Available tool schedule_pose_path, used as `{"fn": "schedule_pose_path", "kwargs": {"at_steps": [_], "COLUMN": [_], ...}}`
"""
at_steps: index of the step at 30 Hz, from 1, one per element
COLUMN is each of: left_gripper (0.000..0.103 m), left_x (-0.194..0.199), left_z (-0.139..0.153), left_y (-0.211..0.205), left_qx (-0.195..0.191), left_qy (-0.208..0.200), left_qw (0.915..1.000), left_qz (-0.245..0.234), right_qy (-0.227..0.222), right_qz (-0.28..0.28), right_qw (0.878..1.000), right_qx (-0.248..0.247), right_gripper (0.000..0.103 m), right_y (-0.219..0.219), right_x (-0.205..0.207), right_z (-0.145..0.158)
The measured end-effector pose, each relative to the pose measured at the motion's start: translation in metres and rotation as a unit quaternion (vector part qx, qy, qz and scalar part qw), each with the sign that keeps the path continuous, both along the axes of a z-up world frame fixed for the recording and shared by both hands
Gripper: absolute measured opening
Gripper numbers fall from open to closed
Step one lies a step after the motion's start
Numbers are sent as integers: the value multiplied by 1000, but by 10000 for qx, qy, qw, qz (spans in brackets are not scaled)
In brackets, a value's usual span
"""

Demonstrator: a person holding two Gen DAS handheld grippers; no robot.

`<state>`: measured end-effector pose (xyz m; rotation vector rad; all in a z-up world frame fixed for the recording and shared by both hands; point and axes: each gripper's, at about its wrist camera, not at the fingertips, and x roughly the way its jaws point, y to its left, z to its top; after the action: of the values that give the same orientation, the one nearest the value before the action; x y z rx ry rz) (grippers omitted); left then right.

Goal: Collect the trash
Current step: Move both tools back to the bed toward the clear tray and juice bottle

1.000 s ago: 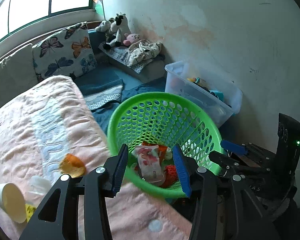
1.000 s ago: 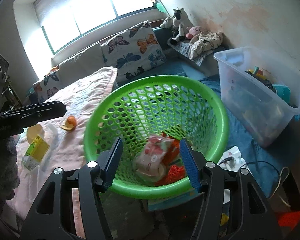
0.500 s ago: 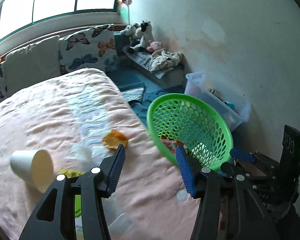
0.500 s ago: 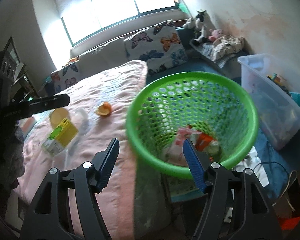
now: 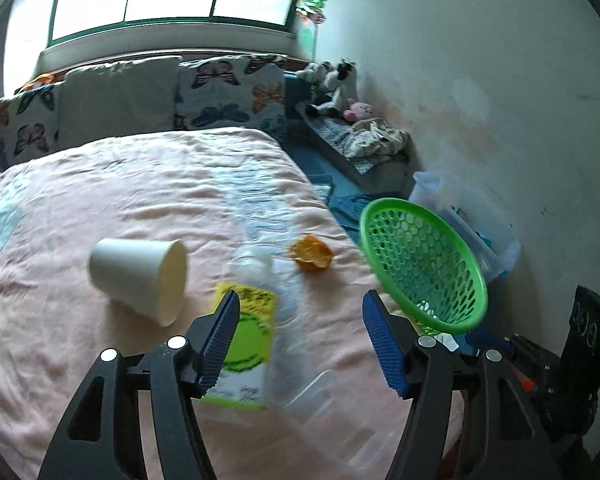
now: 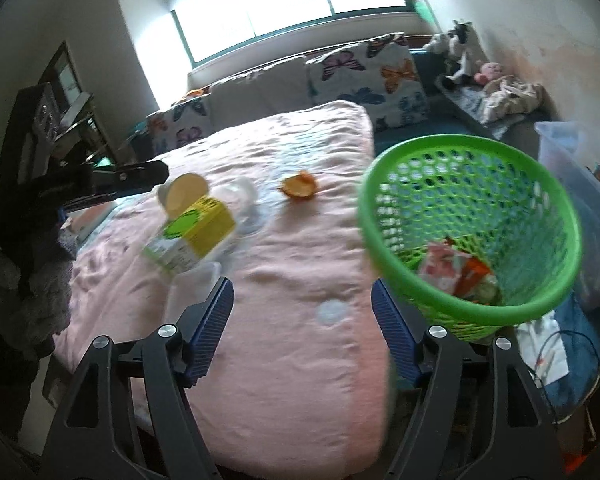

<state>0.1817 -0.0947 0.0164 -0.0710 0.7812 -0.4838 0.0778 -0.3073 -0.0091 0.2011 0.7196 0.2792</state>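
On the pink bed cover lie a white paper cup on its side, a yellow-green carton, a clear plastic bottle and an orange peel. My left gripper is open and empty, just above the carton and bottle. A green basket holding wrappers stands at the bed's right edge. My right gripper is open and empty over the bed's near part, left of the basket. The carton, cup and peel also show there.
A clear storage bin stands on the floor right of the basket. Butterfly pillows line the bed head under the window. Soft toys sit on a low bench by the wall. Cables lie on the floor.
Both grippers have swung left from over the basket to over the bed. The cup, carton, bottle and peel now lie in front of the left gripper. Both stay open.
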Motion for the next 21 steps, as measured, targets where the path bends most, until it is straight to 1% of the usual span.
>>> {"fn": "schedule_pose_path", "kwargs": {"at_steps": [4,7,14,17,21], "left_gripper": [62,65,65,65,65], "left_x": [-3,-7,-15,-18,-21], "left_z": [-3,-5,-17,-20,-24], "left_y": [23,38,72,79,88], "left_qx": [-98,-70,-142,-146,-167], "left_qy": [43,37,153,183,227], "left_qw": [9996,9991,9972,9966,9959], "left_qz": [260,411,712,785,863], "right_qy": [41,80,178,215,247], "right_qz": [213,368,642,734,818], "right_qw": [9998,9993,9978,9970,9960], "right_qx": [18,8,-60,-97,-266], "right_gripper": [73,73,74,74,74], "right_y": [20,35,62,72,86], "right_x": [1,3,11,13,16], "right_z": [-2,-4,-10,-13,-18]}}
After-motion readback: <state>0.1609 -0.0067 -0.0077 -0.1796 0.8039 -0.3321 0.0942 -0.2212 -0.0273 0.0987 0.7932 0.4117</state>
